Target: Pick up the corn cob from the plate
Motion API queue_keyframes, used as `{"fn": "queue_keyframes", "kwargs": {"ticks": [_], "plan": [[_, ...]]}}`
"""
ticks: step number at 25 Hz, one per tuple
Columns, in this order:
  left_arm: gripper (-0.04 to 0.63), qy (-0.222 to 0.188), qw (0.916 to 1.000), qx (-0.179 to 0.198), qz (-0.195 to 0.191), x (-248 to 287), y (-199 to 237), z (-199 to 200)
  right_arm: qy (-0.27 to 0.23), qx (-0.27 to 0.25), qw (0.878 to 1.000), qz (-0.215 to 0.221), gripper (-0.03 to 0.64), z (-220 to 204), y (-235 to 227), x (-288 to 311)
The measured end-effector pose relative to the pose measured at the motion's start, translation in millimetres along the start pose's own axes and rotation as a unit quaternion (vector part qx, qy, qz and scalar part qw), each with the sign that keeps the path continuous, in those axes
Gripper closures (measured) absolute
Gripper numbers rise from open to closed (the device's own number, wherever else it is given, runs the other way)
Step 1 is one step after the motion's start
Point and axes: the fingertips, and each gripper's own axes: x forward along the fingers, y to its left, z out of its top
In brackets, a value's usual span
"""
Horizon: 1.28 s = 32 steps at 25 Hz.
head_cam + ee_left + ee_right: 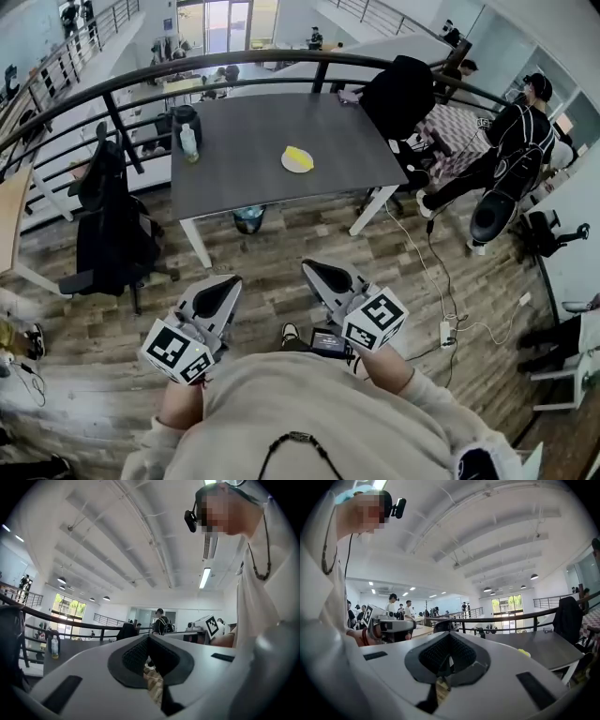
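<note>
- Plainly, the corn cob (pixel 299 157) lay on its white plate (pixel 285 165), around the middle of the grey counter (pixel 244 131), a little nearer the near edge than the far one.
- I saw the left hand-held gripper (pixel 225 286) with its jaws pressed together and nothing between them. Only wooden floor (pixel 281 234) showed through the slot beneath them.
- The right hand-held gripper (pixel 317 272) was likewise pressed together and empty.
- Both were held low in front of the person's body, side by side over the floor, well short of the counter's near edge and pointing towards it.
- From the right gripper view, the cob (pixel 524 653) showed as a small yellow spot on the counter (pixel 543 644), off to the right of the jaws.
- A clear bottle (pixel 189 142) stood by the counter's left edge, with a dark jug (pixel 185 120) just behind it, near the far left corner.
</note>
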Motion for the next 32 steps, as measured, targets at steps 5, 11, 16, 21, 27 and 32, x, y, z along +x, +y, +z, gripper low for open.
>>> {"fn": "queue_keyframes", "kwargs": {"ticks": [5,11,16,21,27,32], "plan": [[0.595,-0.006,0.9999,-0.011,-0.003,9,1,-3,-0.009,0.024,1.0,0.008,0.603,1,-9,-1],[0.595,0.004,0.9993,-0.036,0.011,23,19,-24,0.007,0.051,0.999,0.009,0.603,-13,-36,1],[0.595,0.029,0.9987,-0.04,-0.006,50,13,-38,0.011,0.047,0.999,-0.01,0.603,-19,-76,5],[0.595,0.045,0.9986,-0.028,0.001,84,18,-45,0.025,0.073,0.997,-0.018,0.603,-30,-116,19],[0.595,0.009,0.9998,-0.016,-0.005,133,19,-18,0.007,0.072,0.997,0.007,0.603,-15,-157,13],[0.595,-0.011,0.9994,-0.032,-0.008,166,18,3,-0.006,0.078,0.996,0.034,0.603,-3,-187,21]]}}
